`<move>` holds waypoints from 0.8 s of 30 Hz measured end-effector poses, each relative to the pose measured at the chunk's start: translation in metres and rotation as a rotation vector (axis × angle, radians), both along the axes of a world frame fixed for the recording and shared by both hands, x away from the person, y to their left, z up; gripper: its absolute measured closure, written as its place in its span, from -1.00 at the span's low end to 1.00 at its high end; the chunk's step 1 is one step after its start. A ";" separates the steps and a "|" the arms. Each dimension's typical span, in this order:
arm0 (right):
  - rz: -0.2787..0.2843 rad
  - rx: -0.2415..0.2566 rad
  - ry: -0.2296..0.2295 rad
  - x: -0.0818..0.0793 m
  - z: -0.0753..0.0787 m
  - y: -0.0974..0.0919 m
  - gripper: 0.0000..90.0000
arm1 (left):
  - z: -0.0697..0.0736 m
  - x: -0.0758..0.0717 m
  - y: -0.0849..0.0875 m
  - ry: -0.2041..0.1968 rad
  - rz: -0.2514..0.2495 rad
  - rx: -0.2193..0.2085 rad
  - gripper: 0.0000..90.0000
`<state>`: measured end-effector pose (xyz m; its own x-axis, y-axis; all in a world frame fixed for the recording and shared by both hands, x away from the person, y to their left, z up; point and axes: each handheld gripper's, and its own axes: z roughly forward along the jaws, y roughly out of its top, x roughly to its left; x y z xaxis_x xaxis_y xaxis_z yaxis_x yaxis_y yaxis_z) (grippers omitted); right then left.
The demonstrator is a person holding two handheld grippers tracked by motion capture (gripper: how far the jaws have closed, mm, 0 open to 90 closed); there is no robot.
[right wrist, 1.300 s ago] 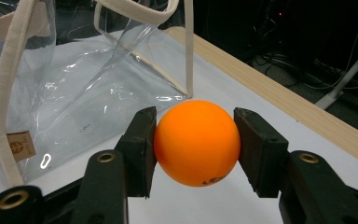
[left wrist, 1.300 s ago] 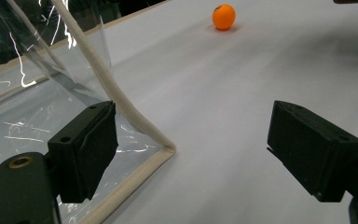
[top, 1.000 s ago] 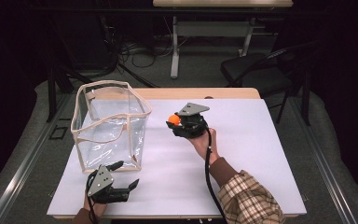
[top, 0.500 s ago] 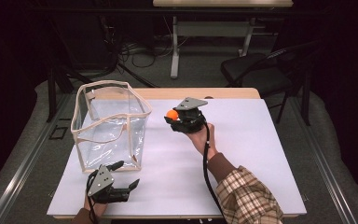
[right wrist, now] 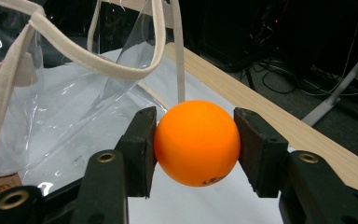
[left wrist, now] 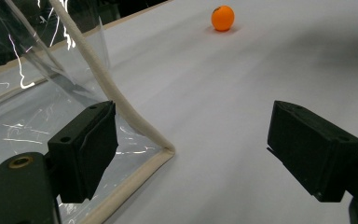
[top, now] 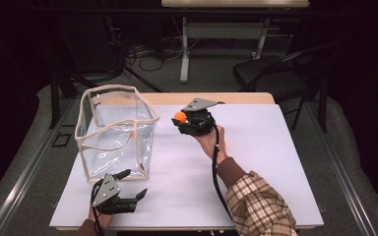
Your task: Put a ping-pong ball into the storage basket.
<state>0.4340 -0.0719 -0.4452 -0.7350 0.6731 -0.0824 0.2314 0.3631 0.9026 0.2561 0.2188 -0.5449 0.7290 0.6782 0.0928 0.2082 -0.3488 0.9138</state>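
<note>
**Ball pinched beside the bag**

Nearest me, my left gripper (top: 128, 198) rests low on the white table (top: 256, 162), jaws spread, at the bottom corner of the clear bag (top: 115, 130). Farther out, my right gripper (top: 181, 119) is raised on an outstretched arm, squeezing the orange ball (right wrist: 196, 142) between its pads, just beside the bag's cream-trimmed rim.

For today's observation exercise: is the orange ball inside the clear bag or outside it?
Outside. The orange ball is clamped between the jaws of the right hand-held gripper, beside the clear bag, which stands upright and open-topped on the table.
</note>
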 end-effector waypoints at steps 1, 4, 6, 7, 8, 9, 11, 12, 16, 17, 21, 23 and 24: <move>0.000 0.000 0.000 0.000 0.000 0.000 0.13 | 0.000 0.000 0.000 -0.001 0.001 -0.001 -0.65; 0.001 0.000 -0.002 0.001 0.002 0.001 0.13 | 0.000 0.000 0.000 0.000 0.001 -0.001 -0.65; 0.002 0.000 -0.004 0.002 0.002 0.001 0.13 | 0.000 0.000 0.000 0.002 0.001 -0.001 -0.65; 0.003 0.000 -0.004 0.002 0.003 0.001 0.13 | 0.000 0.000 0.000 0.003 0.001 -0.003 -0.65; 0.002 0.001 -0.003 0.002 0.003 0.001 0.13 | 0.000 0.000 0.000 0.001 0.001 -0.001 -0.65; 0.003 -0.001 -0.002 0.002 0.004 0.001 0.13 | 0.000 0.000 0.000 0.002 0.003 -0.003 -0.65; 0.004 0.000 -0.004 0.003 0.005 0.002 0.13 | 0.000 0.001 0.000 0.003 0.004 -0.003 -0.65; 0.006 -0.001 -0.005 0.004 0.006 0.003 0.13 | 0.000 0.001 0.000 0.003 0.003 -0.002 -0.65; 0.005 0.001 -0.008 0.005 0.009 0.004 0.13 | 0.000 0.001 0.001 0.001 0.003 -0.002 -0.65; 0.004 -0.002 -0.008 0.005 0.009 0.004 0.13 | 0.000 0.001 0.000 0.001 0.003 -0.002 -0.65; 0.002 -0.003 -0.008 0.006 0.010 0.004 0.13 | 0.000 0.000 0.000 0.002 0.002 -0.001 -0.65; 0.003 -0.002 -0.013 0.007 0.011 0.004 0.13 | 0.000 0.000 0.000 0.001 0.003 -0.002 -0.65; 0.003 -0.001 -0.015 0.007 0.012 0.004 0.13 | 0.000 0.001 0.000 0.001 0.003 -0.002 -0.65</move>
